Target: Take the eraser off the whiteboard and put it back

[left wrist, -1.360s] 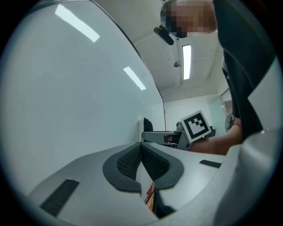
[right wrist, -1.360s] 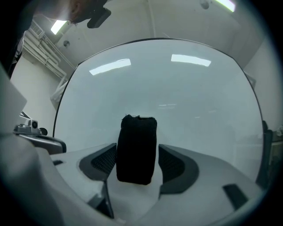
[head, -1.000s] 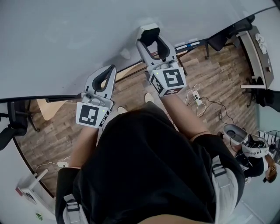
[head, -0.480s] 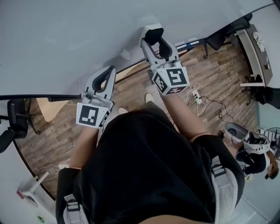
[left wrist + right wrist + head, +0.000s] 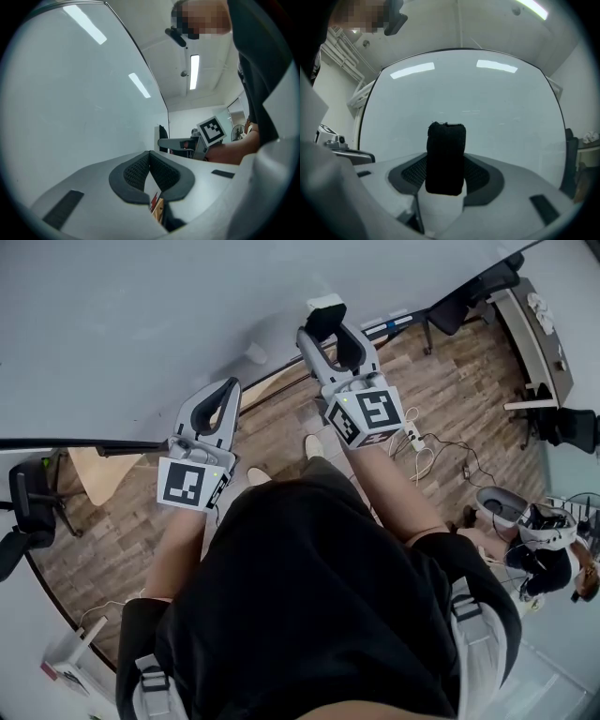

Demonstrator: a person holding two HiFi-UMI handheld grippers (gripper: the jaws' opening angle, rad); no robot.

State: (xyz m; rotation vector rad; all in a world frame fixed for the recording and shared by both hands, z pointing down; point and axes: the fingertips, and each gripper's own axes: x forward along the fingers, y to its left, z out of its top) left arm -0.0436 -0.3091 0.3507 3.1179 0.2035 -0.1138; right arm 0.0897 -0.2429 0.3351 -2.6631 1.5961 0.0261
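The right gripper view shows the right gripper (image 5: 446, 171) pinching a small block eraser (image 5: 446, 154). The eraser has a fuzzy black part and a smooth white part. It stands upright between the two grey jaws, which have bumpy dark pads. The jaws have just been closing, and their pads press on its two sides. Right in front of the eraser is the big, smooth, shiny whiteboard (image 5: 487, 108). Long ceiling lights shine back off it. I cannot tell if the eraser touches the whiteboard. Plain white board spreads out on every side of the eraser, up to a thin dark edge.

In the head view, the eraser is at the whiteboard, near its lower edge.

The left gripper (image 5: 150, 157) has its jaws pressed together, with nothing between them. It points along the whiteboard, close to it, and is well apart from the eraser.

Below the whiteboard lies a brown floor of wood planks (image 5: 469, 399). White cables (image 5: 422, 451) lie on it, away from the board.
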